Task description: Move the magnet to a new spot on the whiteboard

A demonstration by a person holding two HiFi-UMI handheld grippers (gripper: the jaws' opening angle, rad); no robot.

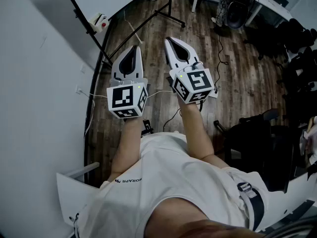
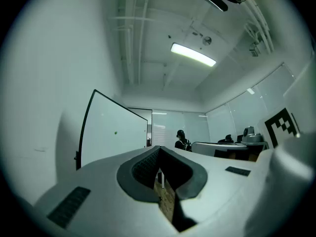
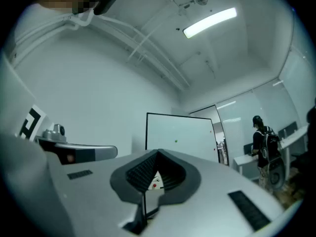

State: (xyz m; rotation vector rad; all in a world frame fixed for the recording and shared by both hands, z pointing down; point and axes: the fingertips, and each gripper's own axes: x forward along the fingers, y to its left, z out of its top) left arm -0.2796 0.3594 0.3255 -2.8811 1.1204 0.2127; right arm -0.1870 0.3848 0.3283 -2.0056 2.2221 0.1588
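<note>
So both grippers are empty right now. The left gripper [image 1: 137, 48] and the right gripper [image 1: 169, 39] each have their jaws closed tip to tip with nothing between them, held out in front and pointing at the board. The magnet [image 3: 176, 141] is that tiny green dot around the middle of the whiteboard [image 3: 180, 132], well away from either gripper. My guess is it's light, hard and rigid, so nothing to crush, but it's small and probably slick. I'd pinch it by its sides, then slide or tilt it off rather than pull straight out. The board sits on a skinny black stand [image 1: 81, 14], so it might wobble if pushed. There's lots of bare white surface around the dot to re-stick it. Open wooden floor [image 1: 237, 83] lies ahead, but watch the stand legs, the cables [image 1: 220, 43] and the wall on the left.
</note>
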